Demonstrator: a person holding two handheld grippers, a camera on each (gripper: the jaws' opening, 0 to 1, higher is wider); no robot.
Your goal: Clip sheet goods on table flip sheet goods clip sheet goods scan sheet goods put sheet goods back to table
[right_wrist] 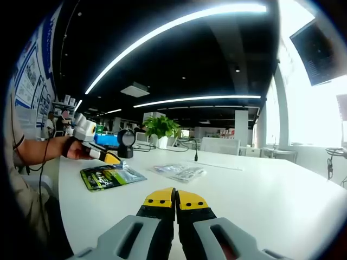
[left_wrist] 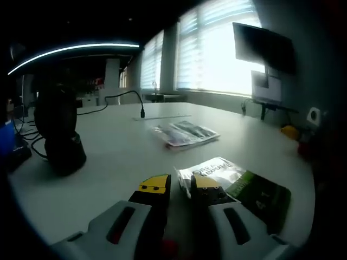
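Observation:
A green and silver sheet packet (left_wrist: pixel 244 187) lies flat on the white table (left_wrist: pixel 119 157), and it shows too in the right gripper view (right_wrist: pixel 108 176). My left gripper (left_wrist: pixel 180 185) hovers low at the packet's near corner, jaws a little apart, its right fingertip (left_wrist: pixel 206 183) over the packet's edge. From the right gripper view a person's hand holds that left gripper (right_wrist: pixel 103 154) just above the packet. My right gripper (right_wrist: pixel 175 199) is over bare table (right_wrist: pixel 260 195), jaws shut together with nothing between them.
A second, clear silvery packet (left_wrist: pixel 184 134) (right_wrist: pixel 179 172) lies farther along the table. A black device (left_wrist: pixel 58 138) (right_wrist: pixel 126 142) stands with cables at the table's end. A cable plug (left_wrist: pixel 142 112) lies beyond. A person's arm (right_wrist: pixel 38 154) borders the left side.

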